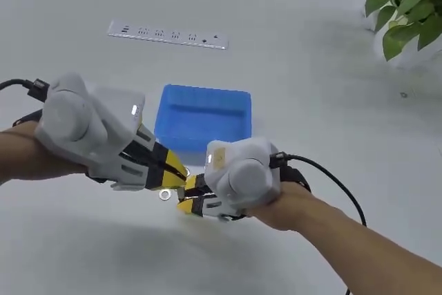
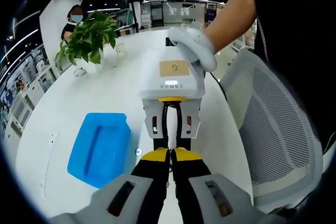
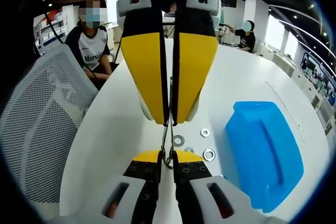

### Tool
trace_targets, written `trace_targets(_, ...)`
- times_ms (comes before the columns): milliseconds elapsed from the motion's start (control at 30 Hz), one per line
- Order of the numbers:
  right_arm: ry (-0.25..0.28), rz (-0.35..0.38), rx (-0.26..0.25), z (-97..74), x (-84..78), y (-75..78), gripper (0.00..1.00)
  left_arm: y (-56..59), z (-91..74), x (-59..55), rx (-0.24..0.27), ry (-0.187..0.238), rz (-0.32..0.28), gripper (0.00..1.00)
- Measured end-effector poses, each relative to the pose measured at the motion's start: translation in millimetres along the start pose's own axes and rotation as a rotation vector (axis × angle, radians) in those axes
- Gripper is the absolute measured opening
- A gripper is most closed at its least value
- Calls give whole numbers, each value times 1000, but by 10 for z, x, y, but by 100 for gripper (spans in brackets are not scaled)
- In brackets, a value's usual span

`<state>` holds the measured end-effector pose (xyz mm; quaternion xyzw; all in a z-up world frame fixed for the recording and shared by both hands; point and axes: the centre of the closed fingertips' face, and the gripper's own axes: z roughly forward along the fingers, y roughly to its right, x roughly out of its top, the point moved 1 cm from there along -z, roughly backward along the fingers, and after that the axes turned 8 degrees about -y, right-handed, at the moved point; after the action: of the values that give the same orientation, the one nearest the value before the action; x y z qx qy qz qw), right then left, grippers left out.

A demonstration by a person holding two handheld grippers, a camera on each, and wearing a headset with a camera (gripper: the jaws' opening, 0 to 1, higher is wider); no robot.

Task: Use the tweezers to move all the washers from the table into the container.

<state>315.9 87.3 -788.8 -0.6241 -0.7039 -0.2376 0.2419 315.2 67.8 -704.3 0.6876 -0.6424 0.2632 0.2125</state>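
White tabletop [image 3: 115,129] spreads under two grippers set nose to nose. The right gripper [image 3: 167,165] has its jaws pinched on the thin tweezers [image 3: 167,142], whose long axis runs straight across into the left gripper [image 3: 169,121], which is also closed to a slit around them (a handover, I judge). The washers [image 3: 178,140] lie flat just beside the tweezers, on the side toward the blue container [image 3: 265,150]. They are near both sets of jaws, none gripped, and the container stands just past them.
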Motion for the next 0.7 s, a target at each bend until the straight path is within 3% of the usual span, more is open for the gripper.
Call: trace_targets(700,7,-16,-11,-140,101,-16,10,27,-129,109,17,4,13,6)
